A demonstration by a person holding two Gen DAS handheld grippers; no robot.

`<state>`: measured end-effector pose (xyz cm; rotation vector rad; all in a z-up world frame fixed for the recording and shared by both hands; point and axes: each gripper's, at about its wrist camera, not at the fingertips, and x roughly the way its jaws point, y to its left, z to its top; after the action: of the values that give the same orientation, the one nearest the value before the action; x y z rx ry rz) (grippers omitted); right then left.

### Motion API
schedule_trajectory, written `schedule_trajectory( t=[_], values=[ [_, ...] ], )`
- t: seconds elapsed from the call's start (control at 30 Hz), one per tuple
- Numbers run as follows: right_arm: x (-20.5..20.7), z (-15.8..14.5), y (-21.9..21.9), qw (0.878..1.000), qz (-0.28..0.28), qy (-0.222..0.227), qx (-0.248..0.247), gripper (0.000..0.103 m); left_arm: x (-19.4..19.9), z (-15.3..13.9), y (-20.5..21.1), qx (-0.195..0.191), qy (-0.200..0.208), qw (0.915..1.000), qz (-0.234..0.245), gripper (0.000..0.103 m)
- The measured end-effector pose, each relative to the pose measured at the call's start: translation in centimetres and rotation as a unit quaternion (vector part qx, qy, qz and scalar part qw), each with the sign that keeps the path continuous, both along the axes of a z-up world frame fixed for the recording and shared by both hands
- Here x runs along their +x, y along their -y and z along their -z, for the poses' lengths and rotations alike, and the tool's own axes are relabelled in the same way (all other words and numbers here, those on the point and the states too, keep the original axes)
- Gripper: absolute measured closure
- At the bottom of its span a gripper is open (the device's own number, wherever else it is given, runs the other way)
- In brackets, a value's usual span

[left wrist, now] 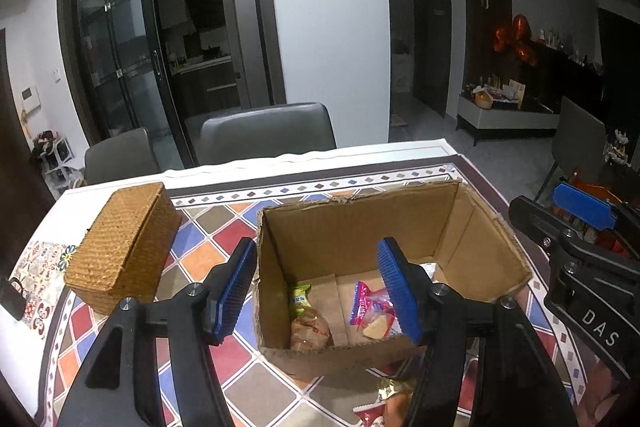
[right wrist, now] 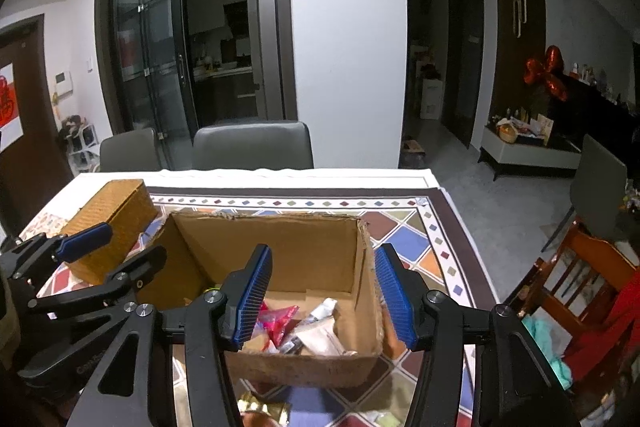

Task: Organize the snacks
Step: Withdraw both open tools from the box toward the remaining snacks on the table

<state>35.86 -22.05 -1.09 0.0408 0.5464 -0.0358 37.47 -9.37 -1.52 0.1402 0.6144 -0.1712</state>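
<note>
A: Snacks lie inside the cardboard box (left wrist: 360,227) — a green-topped packet (left wrist: 301,301) by its left wall and a pink-and-white wrapper (left wrist: 366,303) nearer the middle. Where does the box stand?

B: On the table's patterned cloth (left wrist: 208,255), a patchwork of red, blue, orange and brown diamonds with a dark border. The box is toward the right half of the table, open at the top, with ragged edges.

A: And the left gripper (left wrist: 320,291)?

B: Spread wide and holding nothing. Its left blue pad hangs outside the box's left wall; the right pad is over the box's inside.

A: The right gripper (right wrist: 326,295)?

B: Also spread wide and empty, straddling the box's right wall, with one pad over the inside and the other outside. In its view a silver-white packet (right wrist: 320,331) and a red wrapper (right wrist: 280,321) lie in the near right corner of the box.

A: Anything else on the table?

B: A woven wicker box (left wrist: 124,243), lid closed, toward the left edge, apart from the cardboard box. A gold-wrapped sweet (right wrist: 262,409) lies on the cloth at the near edge, outside the box.

A: The room?

B: Two grey chairs (left wrist: 268,133) at the far edge, dark glass sliding doors (left wrist: 116,47) behind, a white pillar (left wrist: 328,7), red foil balloons (left wrist: 516,39) at right, and a wooden chair (right wrist: 576,279) beside the table's right edge.
</note>
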Motion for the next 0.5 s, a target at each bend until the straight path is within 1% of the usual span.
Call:
schedule_trajectory(
  t=[0.5],
  values=[
    [-5.4,-2.2,1.0,0.999,0.018,0.029,0.0,0.048,-4.4,-2.1,0.9,0.001,0.024,0.9997,0.009,0.04]
  ],
)
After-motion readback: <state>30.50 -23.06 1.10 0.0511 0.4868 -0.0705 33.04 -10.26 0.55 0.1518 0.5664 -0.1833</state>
